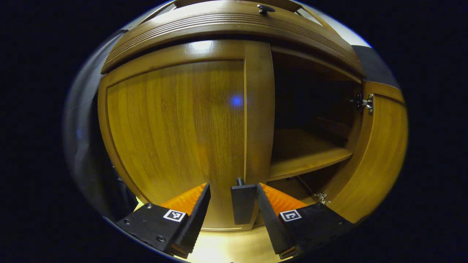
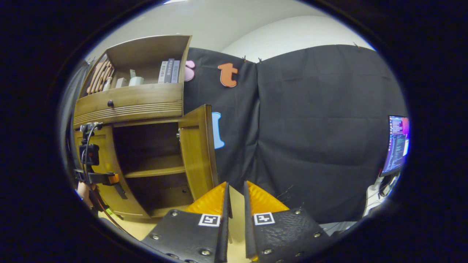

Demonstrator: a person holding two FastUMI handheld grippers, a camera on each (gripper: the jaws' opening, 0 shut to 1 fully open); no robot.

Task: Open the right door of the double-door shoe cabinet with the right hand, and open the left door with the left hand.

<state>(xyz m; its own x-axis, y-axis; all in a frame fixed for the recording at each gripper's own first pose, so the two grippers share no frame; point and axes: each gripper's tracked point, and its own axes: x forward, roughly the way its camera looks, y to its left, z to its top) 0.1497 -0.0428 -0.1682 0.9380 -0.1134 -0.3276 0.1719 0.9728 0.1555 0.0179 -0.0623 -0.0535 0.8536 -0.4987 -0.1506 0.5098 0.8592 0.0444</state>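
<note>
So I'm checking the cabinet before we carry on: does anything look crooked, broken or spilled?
Nothing stands out. The right door hangs open and straight on its hinges, the left door sits closed and flush, and the shelf inside looks level.

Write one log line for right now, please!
right door: open | left door: closed | left gripper: open at its handle | right gripper: nearly closed, empty

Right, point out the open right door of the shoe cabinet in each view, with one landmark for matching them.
Left gripper view: the right door stands swung open at the far right, hinge at its top corner.
Right gripper view: the right door stands open left of centre, against the black cloth.
Shared landmark: the inner shelf beside the door.
</note>
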